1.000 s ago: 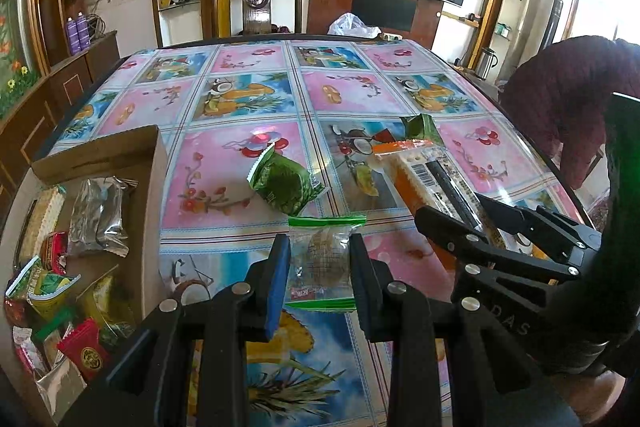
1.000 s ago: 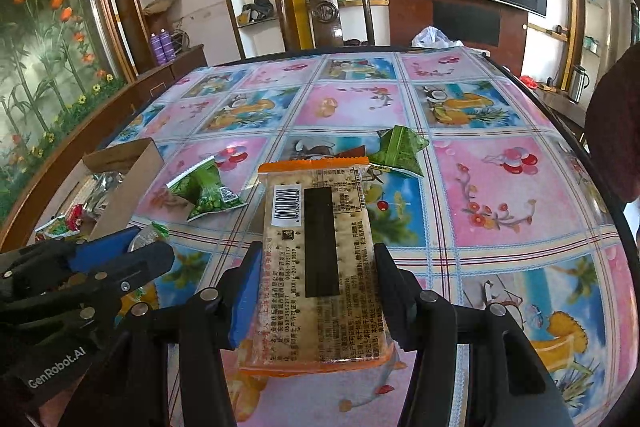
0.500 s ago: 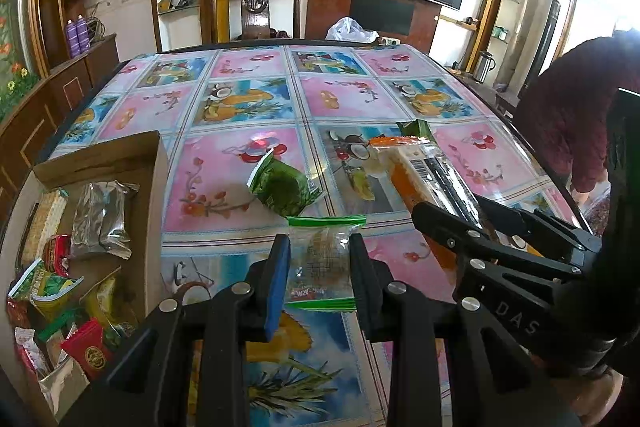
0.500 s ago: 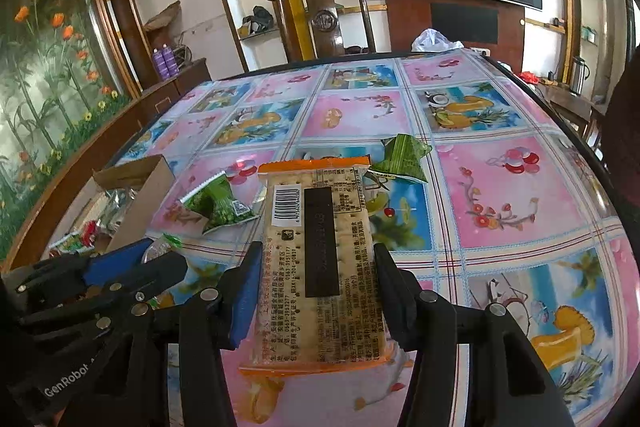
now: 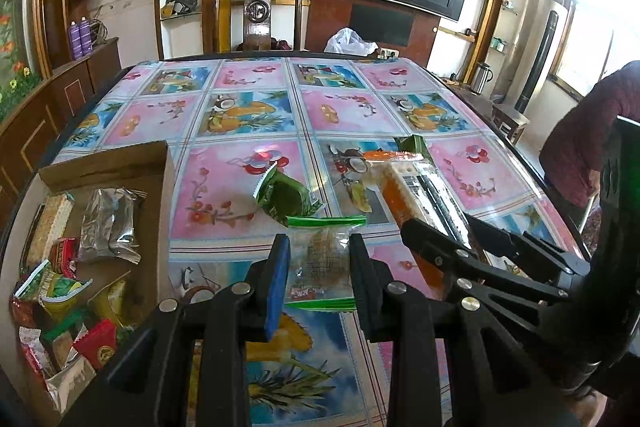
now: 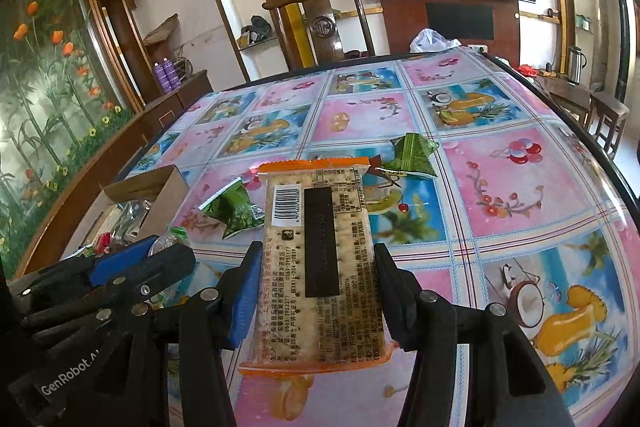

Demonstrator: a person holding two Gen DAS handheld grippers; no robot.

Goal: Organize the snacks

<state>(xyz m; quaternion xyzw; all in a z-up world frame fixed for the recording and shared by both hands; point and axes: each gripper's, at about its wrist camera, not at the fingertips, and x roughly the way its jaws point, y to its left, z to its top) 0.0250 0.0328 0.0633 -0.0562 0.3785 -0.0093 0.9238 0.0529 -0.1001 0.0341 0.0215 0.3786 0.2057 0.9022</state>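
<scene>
My left gripper [image 5: 320, 263] pinches a small clear snack packet [image 5: 321, 261], my right gripper [image 6: 316, 291] clamps the long cracker pack [image 6: 318, 263] — both lifted above the table [image 6: 500, 187]. I should swing left (cardboard box [image 5: 164, 187] sits there) and release low — small packet first.

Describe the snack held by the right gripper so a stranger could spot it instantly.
On the fruit-print tablecloth, right of the cardboard box, look between the right gripper fingers. It is a long cracker packet with orange ends and a barcode, far bigger than the nearby green pouches.
</scene>
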